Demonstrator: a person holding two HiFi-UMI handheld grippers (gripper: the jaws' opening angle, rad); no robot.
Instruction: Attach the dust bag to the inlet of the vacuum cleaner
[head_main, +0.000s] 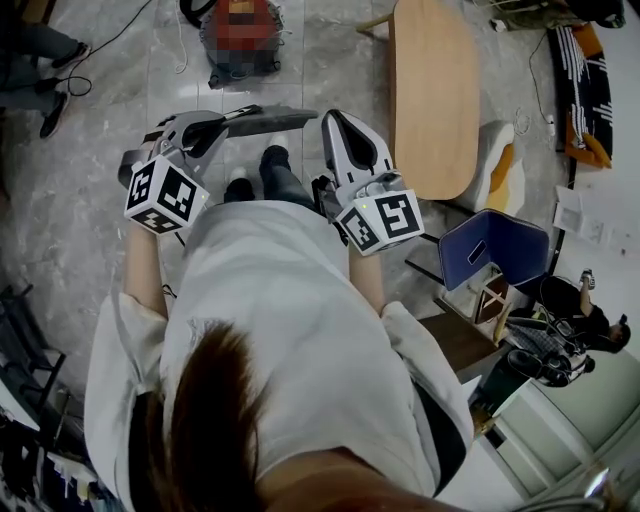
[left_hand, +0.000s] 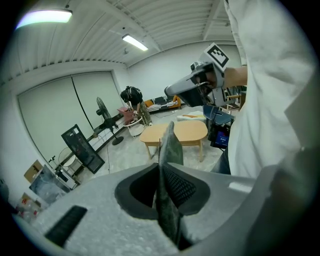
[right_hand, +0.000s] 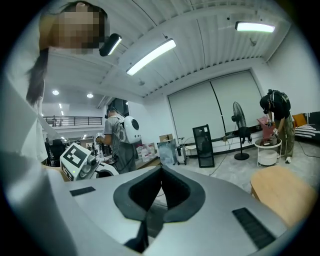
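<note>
**Carrying posture.** Your left gripper (head_main: 222, 122) has its fingers (left_hand: 182, 189) clenched on one edge of the dust bag (head_main: 280, 120). The bag therefore projects forward past the fingertips as a flat panel, probably gripped by the margin so that its opening is left free for the inlet. Your right gripper (right_hand: 160, 169) is clamped shut on nothing, beside the left one and clear of the bag, presumably in reserve to steady it. The bag is dark grey, thin and sheet-like, and it appears edge-on between the left fingers; its collar is not visible. No view plainly shows the vacuum cleaner's inlet near either pair of fingers.
</note>
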